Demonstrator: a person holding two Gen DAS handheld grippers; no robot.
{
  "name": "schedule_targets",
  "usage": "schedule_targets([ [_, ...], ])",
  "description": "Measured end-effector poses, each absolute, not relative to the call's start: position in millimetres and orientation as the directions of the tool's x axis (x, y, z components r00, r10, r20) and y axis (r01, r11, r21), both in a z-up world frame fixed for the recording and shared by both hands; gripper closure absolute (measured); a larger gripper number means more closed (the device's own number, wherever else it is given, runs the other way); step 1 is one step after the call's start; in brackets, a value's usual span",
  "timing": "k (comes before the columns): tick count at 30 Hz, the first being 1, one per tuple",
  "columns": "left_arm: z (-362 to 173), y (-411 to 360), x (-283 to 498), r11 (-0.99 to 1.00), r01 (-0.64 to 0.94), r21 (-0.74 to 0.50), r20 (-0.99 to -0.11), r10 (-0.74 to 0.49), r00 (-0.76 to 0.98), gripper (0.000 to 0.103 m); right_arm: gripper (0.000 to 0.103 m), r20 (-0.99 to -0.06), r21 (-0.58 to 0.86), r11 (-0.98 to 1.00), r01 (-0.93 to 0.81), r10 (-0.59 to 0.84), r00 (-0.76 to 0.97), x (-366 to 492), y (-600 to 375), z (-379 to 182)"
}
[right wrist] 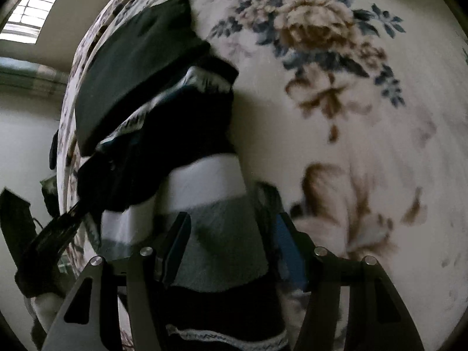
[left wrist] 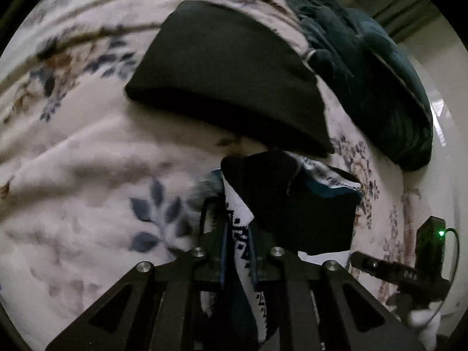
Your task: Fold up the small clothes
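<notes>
A small black, white and teal patterned garment (left wrist: pixel 292 204) hangs over the floral bed cover (left wrist: pixel 87 175). My left gripper (left wrist: pixel 238 242) is shut on its white patterned edge and holds it up. In the right wrist view the same garment (right wrist: pixel 187 134) shows with white and grey bands. My right gripper (right wrist: pixel 231 228) is open, its fingers (right wrist: pixel 288 242) on either side of the grey band, not clamped. The left gripper (right wrist: pixel 58 228) shows at the lower left, gripping the other end.
A folded black cloth (left wrist: pixel 228 73) lies on the bed beyond the garment; it also shows in the right wrist view (right wrist: pixel 131 58). A dark teal pile (left wrist: pixel 365 67) lies at the far right by the bed's edge. A window (right wrist: pixel 32 8) and wall are at the left.
</notes>
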State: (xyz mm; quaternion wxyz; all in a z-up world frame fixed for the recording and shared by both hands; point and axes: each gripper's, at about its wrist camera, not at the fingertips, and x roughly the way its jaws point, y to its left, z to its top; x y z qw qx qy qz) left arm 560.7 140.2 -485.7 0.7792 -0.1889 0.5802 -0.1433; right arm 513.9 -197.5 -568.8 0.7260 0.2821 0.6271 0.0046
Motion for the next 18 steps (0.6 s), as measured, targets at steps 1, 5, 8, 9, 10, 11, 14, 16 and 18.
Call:
schedule_targets([
  [1,-496.6,147.5,564.1,0.883,-0.018,-0.468,-0.854,-0.448,0.264,0.093,0.041,-0.909,0.414,0.840,0.350,0.359,0.213,518.8,-198.7,-571.1],
  [5,-509.2,152.6,569.4,0.865,-0.038,-0.500,-0.845,-0.477,0.242,0.093,0.045,-0.861,0.508,0.771,0.384,0.464,0.206,530.9,-191.0,-591.6],
  [8,-508.7,152.4,570.6,0.855,-0.028,-0.518,-0.834,-0.497,0.240,0.093,0.088,-0.876,0.482,0.776,0.408,0.429,0.220,529.9,-190.3,-592.1],
  [9,-510.3,153.1,571.9,0.853,-0.026,-0.521,-0.833,-0.501,0.235,0.093,0.094,-0.886,0.464,0.772,0.434,0.403,0.231,528.8,-192.3,-590.0],
  [10,-512.1,153.9,572.8,0.855,-0.023,-0.518,-0.835,-0.499,0.230,0.093,0.095,-0.890,0.456,0.756,0.470,0.382,0.249,523.7,-199.1,-587.6],
  [11,-515.3,155.6,574.4,0.853,-0.024,-0.521,-0.835,-0.504,0.221,0.093,0.095,-0.893,0.449,0.743,0.496,0.365,0.262,522.0,-204.3,-585.6],
  [14,-515.1,155.3,582.0,0.851,-0.013,-0.525,-0.834,-0.512,0.207,0.092,0.097,-0.914,0.402,0.769,0.496,0.311,0.260,523.4,-211.3,-584.2],
  [16,-509.3,156.4,580.0,0.847,-0.005,-0.532,-0.829,-0.520,0.207,0.092,0.101,-0.925,0.375,0.785,0.493,0.286,0.248,523.4,-219.5,-580.3],
  [18,-504.9,159.7,575.9,0.848,-0.005,-0.530,-0.828,-0.517,0.216,0.091,0.103,-0.946,0.306,0.810,0.499,0.200,0.255,520.1,-233.7,-572.2],
])
